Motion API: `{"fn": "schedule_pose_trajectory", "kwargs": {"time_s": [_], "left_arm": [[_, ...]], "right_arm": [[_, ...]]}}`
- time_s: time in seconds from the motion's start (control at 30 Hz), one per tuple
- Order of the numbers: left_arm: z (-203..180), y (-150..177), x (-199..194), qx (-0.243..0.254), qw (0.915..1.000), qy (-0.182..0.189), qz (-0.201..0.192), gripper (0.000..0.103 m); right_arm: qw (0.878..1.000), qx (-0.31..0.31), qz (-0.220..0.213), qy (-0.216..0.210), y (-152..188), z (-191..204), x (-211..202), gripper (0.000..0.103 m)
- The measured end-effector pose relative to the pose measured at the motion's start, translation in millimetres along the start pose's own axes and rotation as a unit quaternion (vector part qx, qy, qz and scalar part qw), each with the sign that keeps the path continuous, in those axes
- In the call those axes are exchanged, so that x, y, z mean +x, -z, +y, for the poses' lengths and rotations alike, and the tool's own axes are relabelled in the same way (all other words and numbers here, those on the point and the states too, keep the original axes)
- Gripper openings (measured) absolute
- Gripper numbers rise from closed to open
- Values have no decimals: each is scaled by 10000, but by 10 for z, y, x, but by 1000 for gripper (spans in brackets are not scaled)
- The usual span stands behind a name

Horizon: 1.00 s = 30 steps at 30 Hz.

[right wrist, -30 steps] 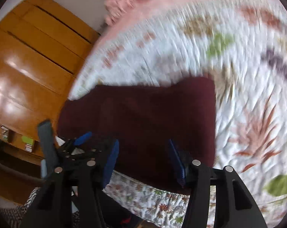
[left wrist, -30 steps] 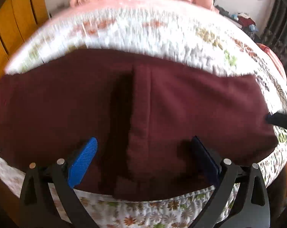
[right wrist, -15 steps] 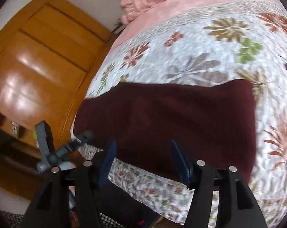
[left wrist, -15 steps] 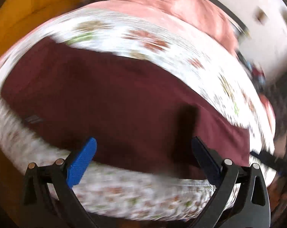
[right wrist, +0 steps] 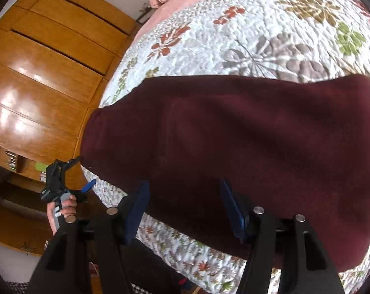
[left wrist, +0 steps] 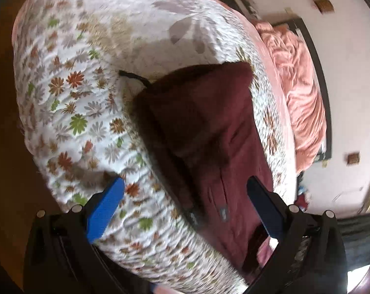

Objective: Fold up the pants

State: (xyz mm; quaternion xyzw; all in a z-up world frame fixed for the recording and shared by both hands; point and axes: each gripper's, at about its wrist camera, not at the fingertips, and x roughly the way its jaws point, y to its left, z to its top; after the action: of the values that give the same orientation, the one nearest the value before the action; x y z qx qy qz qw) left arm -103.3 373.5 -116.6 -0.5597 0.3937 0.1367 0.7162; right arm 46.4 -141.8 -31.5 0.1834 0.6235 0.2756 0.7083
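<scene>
The maroon pants (right wrist: pixel 246 132) lie folded lengthwise along the near edge of a bed covered by a white floral quilt (right wrist: pixel 270 24). In the left wrist view the pants (left wrist: pixel 204 127) run away from me, with a black drawstring (left wrist: pixel 133 76) at the far end. My left gripper (left wrist: pixel 185 196) is open and empty, hovering over the pants' near end and the quilt (left wrist: pixel 74 98). It also shows in the right wrist view (right wrist: pixel 83 175), off the bed's left corner. My right gripper (right wrist: pixel 185 196) is open and empty just above the pants' near edge.
A wooden wardrobe (right wrist: pixel 38 68) stands left of the bed. A pink blanket (left wrist: pixel 300 93) is bunched at the head of the bed. The bed edge drops off toward me, with dark floor below.
My left gripper has swung left to the end of the pants and turned to look along them. My right gripper has moved in closer over the pants. Both stay open.
</scene>
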Motion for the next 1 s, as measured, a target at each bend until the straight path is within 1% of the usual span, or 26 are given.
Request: {"fn": "schedule_pose_trajectory", "kwargs": {"time_s": [0.1,0.13,0.17,0.2,0.23,0.27,0.3,0.37,0.4,0.47,0.5,0.53,0.57,0.6,0.67,0.77,0.87,0.9,0.93,0.97,1.0], "left_arm": [[-8,-63,54,-160,9998,123,-5,99],[-14,-69,53,-211,9996,210,-8,99],[-45,-73,44,-202,9986,491,24,98],[-84,-88,68,-163,9963,828,150,98],[-92,-105,79,-152,9943,1024,241,98],[-151,-109,99,-143,9935,1094,293,98],[-181,-121,123,-146,9946,985,281,98],[-190,-123,171,-238,9949,925,322,98],[-173,-135,183,-324,9944,950,335,99],[-121,-152,172,-406,9929,1065,351,99],[-86,-147,155,-435,9939,961,331,99],[-41,-150,137,-457,9948,860,287,99],[-4,-146,128,-479,9949,852,263,99],[43,-142,130,-527,9938,937,284,99],[109,-159,134,-582,9924,1038,316,98],[64,-211,161,-520,9892,1340,294,98],[-39,-256,204,-423,9897,1341,284,98],[-66,-267,212,-393,9884,1442,285,98],[-90,-265,195,-326,9856,1640,264,98],[-109,-257,157,-200,9810,1913,253,98],[-120,-259,135,-88,9732,2285,259,98]], "right_arm": [[10000,29,-21,-81,22,-27,-6,62],[9999,51,-18,-117,17,-43,2,64],[9998,110,-2,-185,17,-70,9,67],[9996,165,0,-241,18,-89,14,68],[9994,194,-4,-291,20,-101,12,71],[9994,181,-1,-309,35,-107,14,74],[9994,153,8,-304,35,-101,29,76],[9993,51,32,-369,48,-65,47,88],[9993,-13,42,-369,58,-47,56,90],[9994,-148,77,-311,75,4,80,98],[9993,-217,96,-277,78,37,94,99],[9994,-273,113,-199,80,69,110,99],[9993,-351,134,-88,86,104,111,99],[9990,-417,128,-32,99,124,108,99],[9990,-449,67,-46,112,123,77,99],[9991,-403,47,-131,110,117,46,99],[9991,-401,62,-130,117,91,39,99],[9991,-392,59,-122,117,87,37,99],[9991,-398,60,-103,122,98,44,99],[9991,-414,63,-93,125,102,43,99],[9990,-428,62,-84,129,104,44,99]]}}
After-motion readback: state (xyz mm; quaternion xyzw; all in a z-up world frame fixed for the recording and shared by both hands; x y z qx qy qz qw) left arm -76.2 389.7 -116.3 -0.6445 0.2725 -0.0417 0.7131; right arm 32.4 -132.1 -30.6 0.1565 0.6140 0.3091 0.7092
